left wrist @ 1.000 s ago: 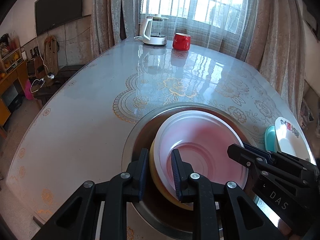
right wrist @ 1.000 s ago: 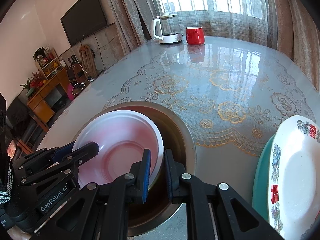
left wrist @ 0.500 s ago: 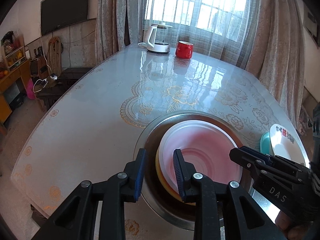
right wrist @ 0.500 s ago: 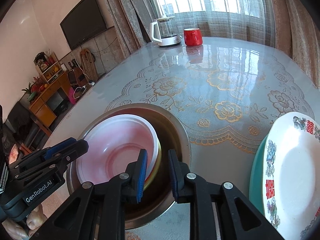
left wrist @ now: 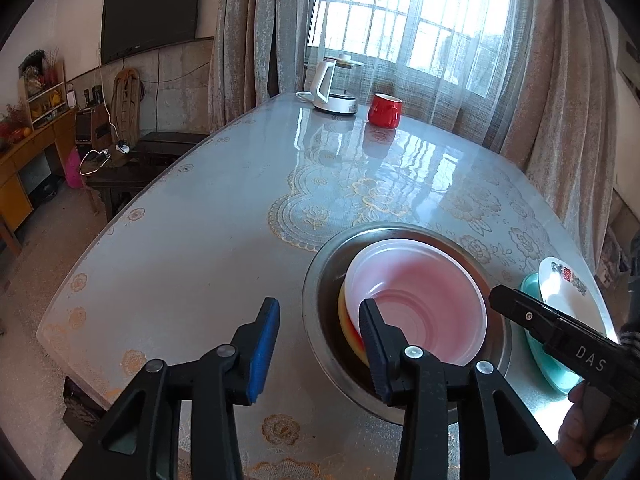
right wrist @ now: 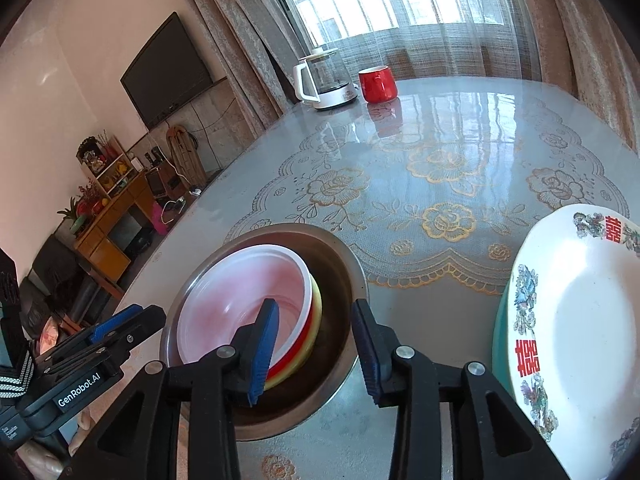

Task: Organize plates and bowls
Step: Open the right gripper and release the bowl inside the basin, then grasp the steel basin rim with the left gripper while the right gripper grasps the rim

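Both claws are seen parting over the near rim of the steel basin [left wrist: 404,236], and nothing is pressed between their pads. A second ago each was closed narrowly on the rim of the pale pink bowl [left wrist: 416,300]; that rim has now been let go. The left claw [left wrist: 316,350] is moderately wide and opening, with the basin's near wall and the bowl's edge lying just beyond its inner finger. The right claw [right wrist: 314,352] is likewise moderately wide and opening, its left finger standing in front of the bowl's rim and its right finger in front of the basin's edge.

The pink bowl is left nested on a red bowl [right wrist: 298,350] and a yellow bowl [right wrist: 316,320] inside the basin, so this placement is judged finished and the bowl stack is judged complete for now.

Just to the right of the right claw, a white patterned plate [right wrist: 580,320] is seen lying on a teal plate [right wrist: 502,312]; these are likely to be handled next. No obstacle is seen between the claws and the plates, though the basin's rim sits close beneath both claws and should be cleared on withdrawal.

Farther along the worktop [left wrist: 224,216], well apart from everything, a red mug [left wrist: 384,109] and a white kettle [left wrist: 334,88] are standing before the curtained window.
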`<state>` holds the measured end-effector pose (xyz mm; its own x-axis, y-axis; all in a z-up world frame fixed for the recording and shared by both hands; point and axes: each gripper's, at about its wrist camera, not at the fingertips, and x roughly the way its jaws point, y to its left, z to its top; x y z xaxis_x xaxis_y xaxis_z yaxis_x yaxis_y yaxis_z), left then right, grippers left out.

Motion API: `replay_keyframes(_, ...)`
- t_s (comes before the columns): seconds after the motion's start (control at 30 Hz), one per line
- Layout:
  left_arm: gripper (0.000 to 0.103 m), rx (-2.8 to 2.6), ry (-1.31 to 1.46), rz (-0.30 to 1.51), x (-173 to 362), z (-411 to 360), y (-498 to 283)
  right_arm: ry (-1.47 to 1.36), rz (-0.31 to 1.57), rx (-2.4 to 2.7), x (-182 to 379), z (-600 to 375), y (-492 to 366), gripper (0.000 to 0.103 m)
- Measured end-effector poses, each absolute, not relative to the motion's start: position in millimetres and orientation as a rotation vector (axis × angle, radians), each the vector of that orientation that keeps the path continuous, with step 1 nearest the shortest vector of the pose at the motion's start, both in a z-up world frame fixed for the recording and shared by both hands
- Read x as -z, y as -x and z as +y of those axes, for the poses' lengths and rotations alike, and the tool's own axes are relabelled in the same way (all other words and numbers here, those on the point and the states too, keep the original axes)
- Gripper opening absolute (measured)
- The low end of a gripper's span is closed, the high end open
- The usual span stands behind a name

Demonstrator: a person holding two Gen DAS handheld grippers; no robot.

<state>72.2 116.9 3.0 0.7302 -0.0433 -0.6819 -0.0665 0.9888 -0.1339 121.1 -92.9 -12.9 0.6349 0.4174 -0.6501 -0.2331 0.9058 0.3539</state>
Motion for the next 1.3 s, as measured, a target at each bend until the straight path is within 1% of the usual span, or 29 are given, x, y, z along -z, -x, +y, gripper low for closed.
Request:
replay_keyframes(0.07, 0.045, -0.019, 0.156, 0.751, -1, 119, -71, -0.272, 0.805, -0.365, 14, -99, -122, 0.038)
replay_keyframes(0.37, 0.045, -0.033, 0.151, 0.767, 10, 125, -71, -0.274, 0.831, -0.319, 25, -107, -121, 0.038)
replay_keyframes(0.8, 0.045, -0.060, 0.021, 0.718, 14, 110, -70, -0.205, 0.877, -0.308, 35, -96, -128, 0.038)
replay_keyframes(1.03, 0.039, -0.097, -0.033, 0.718, 21, 105, -75, -0.184, 0.889, -0.299, 40, -93, -130, 0.038)
replay_keyframes(1.3, 0.038, -0.087, -0.027, 0.735, 28, 103, -81, -0.158, 0.884, -0.287, 40, -89, -130, 0.038)
